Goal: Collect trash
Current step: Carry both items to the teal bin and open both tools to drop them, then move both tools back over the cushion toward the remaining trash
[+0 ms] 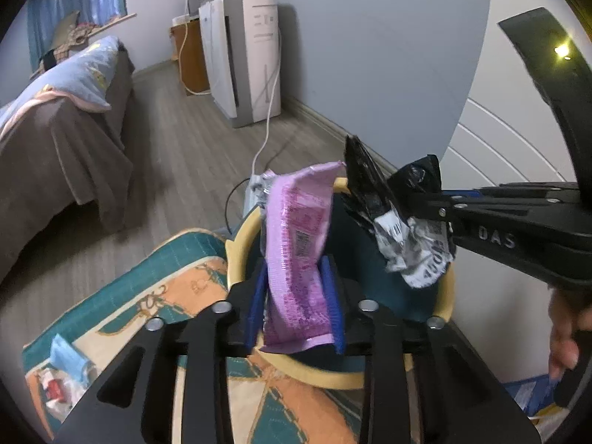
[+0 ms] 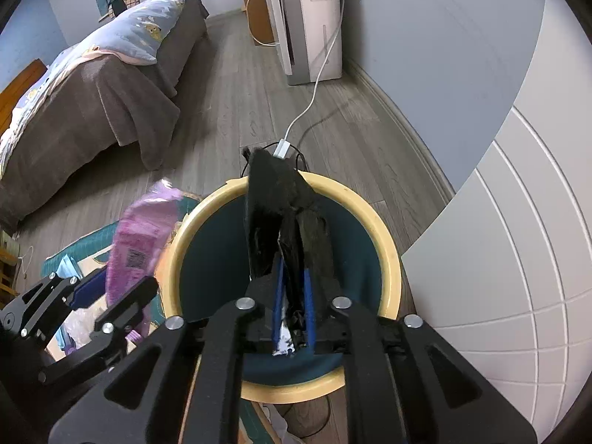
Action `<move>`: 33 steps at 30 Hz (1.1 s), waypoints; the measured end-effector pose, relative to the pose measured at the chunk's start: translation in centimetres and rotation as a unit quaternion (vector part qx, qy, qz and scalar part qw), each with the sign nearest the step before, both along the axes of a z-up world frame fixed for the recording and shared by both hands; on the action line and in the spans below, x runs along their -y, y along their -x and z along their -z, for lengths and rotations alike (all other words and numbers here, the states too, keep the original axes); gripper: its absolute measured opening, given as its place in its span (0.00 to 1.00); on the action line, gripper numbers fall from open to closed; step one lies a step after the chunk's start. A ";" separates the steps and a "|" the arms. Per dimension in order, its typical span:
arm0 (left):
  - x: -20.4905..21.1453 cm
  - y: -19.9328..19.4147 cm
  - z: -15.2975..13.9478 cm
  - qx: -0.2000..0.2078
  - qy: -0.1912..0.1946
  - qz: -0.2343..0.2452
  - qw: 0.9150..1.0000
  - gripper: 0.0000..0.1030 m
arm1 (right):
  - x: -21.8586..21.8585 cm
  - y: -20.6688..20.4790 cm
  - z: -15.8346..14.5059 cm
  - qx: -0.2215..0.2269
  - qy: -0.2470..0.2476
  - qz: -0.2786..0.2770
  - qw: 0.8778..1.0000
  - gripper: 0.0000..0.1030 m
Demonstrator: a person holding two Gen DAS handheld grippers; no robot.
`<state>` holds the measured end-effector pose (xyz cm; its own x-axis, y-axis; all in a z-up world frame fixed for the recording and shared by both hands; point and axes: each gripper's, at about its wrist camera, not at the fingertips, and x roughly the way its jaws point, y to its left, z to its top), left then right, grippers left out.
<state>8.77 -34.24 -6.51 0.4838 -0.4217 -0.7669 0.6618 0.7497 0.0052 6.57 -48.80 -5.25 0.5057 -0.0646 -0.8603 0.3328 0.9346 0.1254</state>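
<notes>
My left gripper [image 1: 296, 296] is shut on a purple wrapper [image 1: 296, 251] that stands upright over the near rim of a round bin with a yellow rim [image 1: 236, 244]. My right gripper [image 2: 294, 296] is shut on a black and white wrapper [image 2: 281, 218] and holds it over the bin's dark teal inside [image 2: 362, 259]. In the left wrist view the right gripper [image 1: 414, 214] comes in from the right with that wrapper [image 1: 410, 236] above the bin. In the right wrist view the left gripper [image 2: 107, 296] and purple wrapper [image 2: 140, 244] are at the bin's left rim [image 2: 192, 222].
A patterned teal and orange rug [image 1: 148, 296] lies under the bin, with a blue mask [image 1: 70, 359] and more litter [image 1: 55, 388] on it. A bed [image 1: 55, 129] is to the left. A white appliance [image 1: 244, 55] and cable [image 2: 318, 74] stand by the wall. A white door [image 2: 518, 259] is on the right.
</notes>
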 end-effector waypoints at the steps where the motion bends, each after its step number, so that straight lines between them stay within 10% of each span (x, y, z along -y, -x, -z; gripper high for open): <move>1: 0.1 -0.1 0.0 0.002 -0.001 -0.003 1.000 0.46 | 0.0 0.0 0.0 -0.001 0.000 0.001 1.000 0.22; 10: -2.6 0.2 -1.3 0.029 0.009 -0.028 0.999 0.91 | -0.2 0.1 -0.6 0.007 0.004 0.006 1.000 0.57; 15: -4.6 0.8 -2.5 0.048 0.007 -0.050 0.998 0.94 | -0.8 0.1 -1.8 0.029 0.007 0.006 1.000 0.89; 25: -12.2 1.7 -5.3 0.038 0.038 -0.115 0.992 0.95 | -5.6 -1.0 -4.3 0.047 0.017 -0.026 0.998 0.94; 33: -21.2 1.4 -6.3 0.059 -0.019 -0.212 0.975 0.95 | -12.3 -2.5 -5.2 0.053 0.045 -0.074 0.995 0.94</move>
<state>7.41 -13.07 -0.20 0.6950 -0.1371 -0.7059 0.2855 0.9536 0.0959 9.06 -36.54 -0.01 0.6025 -0.0576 -0.7961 0.1808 0.9813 0.0659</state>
